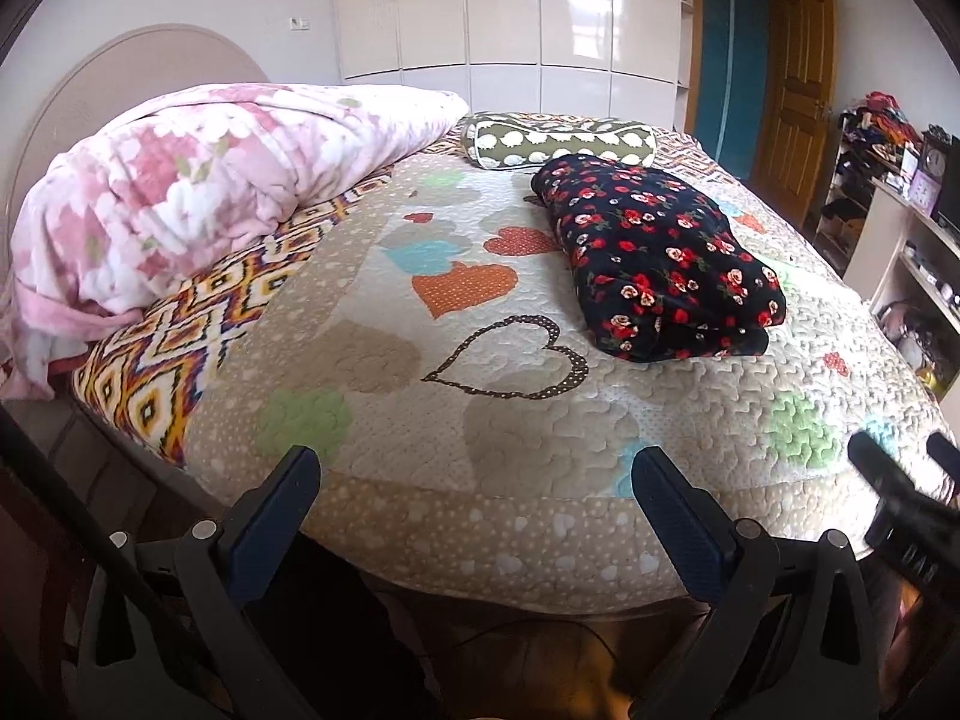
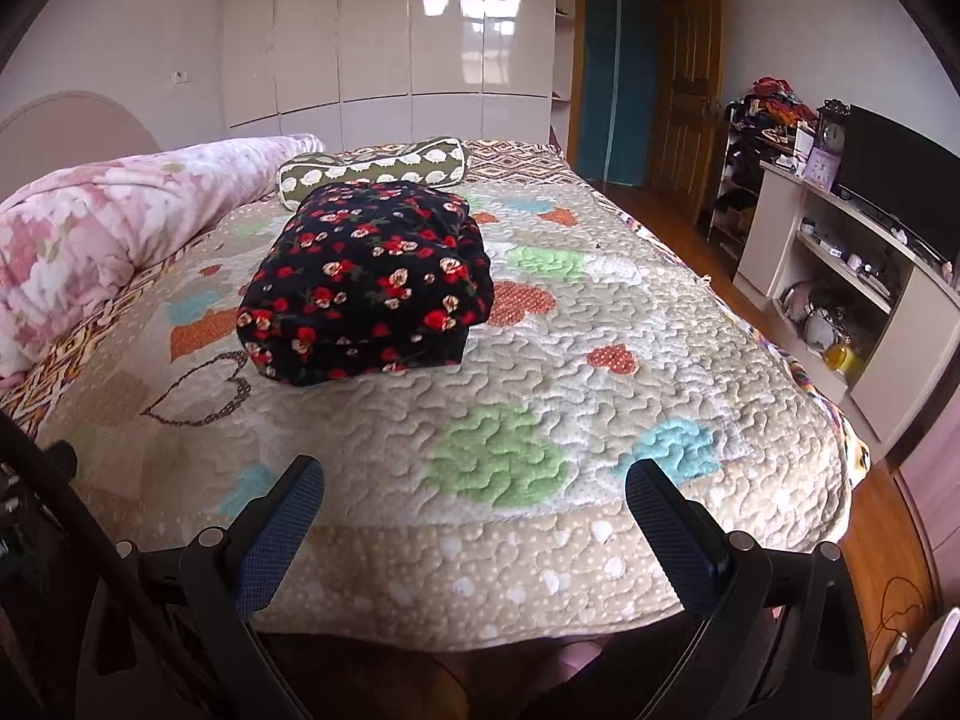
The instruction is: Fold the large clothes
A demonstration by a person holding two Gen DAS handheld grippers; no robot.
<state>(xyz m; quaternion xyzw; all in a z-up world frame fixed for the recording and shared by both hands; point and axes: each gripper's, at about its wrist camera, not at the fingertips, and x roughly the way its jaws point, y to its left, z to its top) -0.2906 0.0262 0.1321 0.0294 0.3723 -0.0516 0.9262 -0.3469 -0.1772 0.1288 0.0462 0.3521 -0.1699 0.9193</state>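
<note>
A black garment with red and cream roses [image 1: 657,252] lies folded into a thick rectangular bundle on the quilted bedspread [image 1: 420,420]; it also shows in the right wrist view [image 2: 366,285]. My left gripper [image 1: 474,474] is open and empty, held back at the bed's near edge, well short of the bundle. My right gripper [image 2: 474,483] is open and empty too, over the near edge of the bedspread [image 2: 600,390]. The right gripper's tip shows at the far right of the left wrist view [image 1: 900,480].
A rolled pink floral duvet [image 1: 198,180] lies along the left by the headboard. A green bolster pillow [image 1: 558,141] sits behind the bundle. White wardrobes [image 2: 390,30] and a wooden door [image 2: 684,96] stand at the back. A shelf unit with a TV [image 2: 900,180] is on the right.
</note>
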